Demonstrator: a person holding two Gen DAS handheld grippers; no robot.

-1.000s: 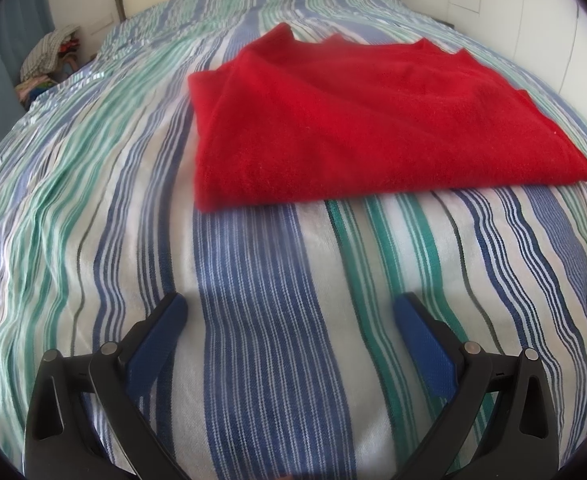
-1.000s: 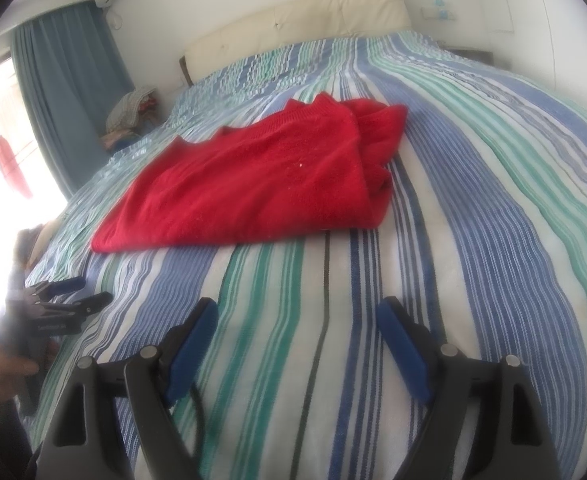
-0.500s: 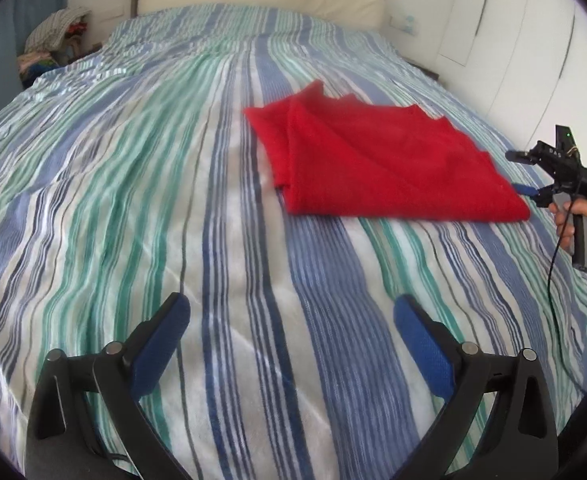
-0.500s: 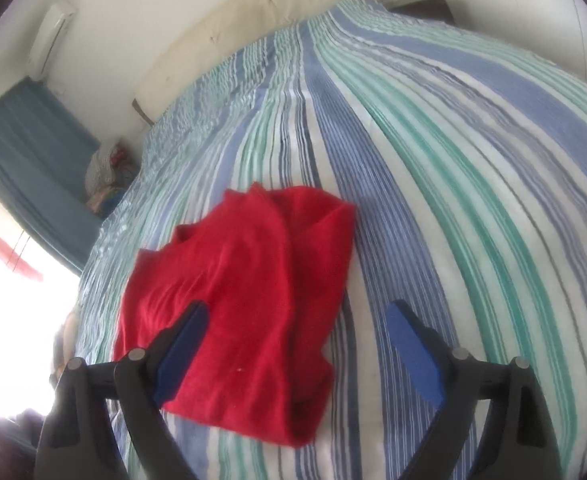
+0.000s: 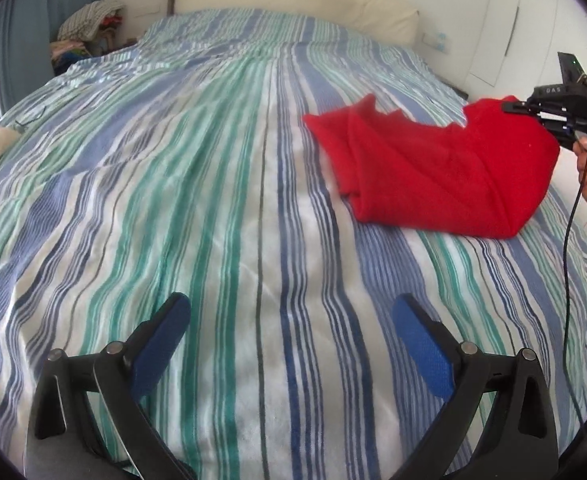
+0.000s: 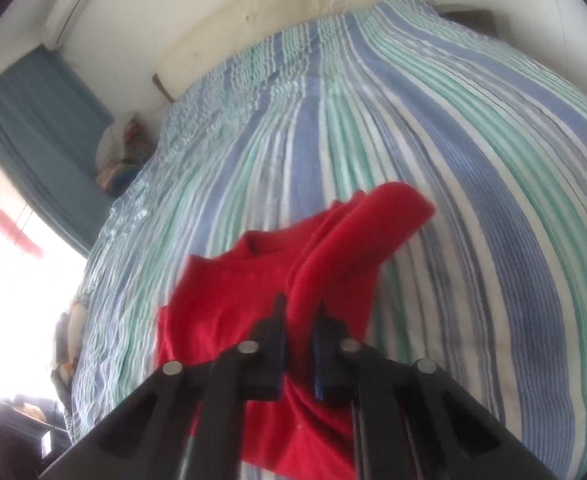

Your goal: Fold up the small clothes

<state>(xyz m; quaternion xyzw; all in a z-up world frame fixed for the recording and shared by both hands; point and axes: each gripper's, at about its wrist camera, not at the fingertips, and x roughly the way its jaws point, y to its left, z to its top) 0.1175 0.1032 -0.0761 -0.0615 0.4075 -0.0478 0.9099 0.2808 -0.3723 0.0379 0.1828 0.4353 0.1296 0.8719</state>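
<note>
A folded red garment [image 5: 433,172] lies on the striped bed at the right in the left wrist view. My right gripper [image 6: 299,320] is shut on a fold of the red garment [image 6: 333,272] and lifts its near edge off the bed. The right gripper also shows in the left wrist view [image 5: 533,114], pinching the garment's far right corner. My left gripper [image 5: 291,320] is open and empty, low over bare bedding, well left of and nearer than the garment.
The striped bedspread [image 5: 173,160] covers the whole bed. A cream headboard cushion [image 5: 293,0] runs along the far wall. A pile of clothes [image 5: 89,28] sits at the far left by a blue curtain. White cupboard doors [image 5: 533,20] stand on the right.
My right gripper has closed on the garment's edge and raised it. My left gripper has swung left, away from the garment, and stays open.
</note>
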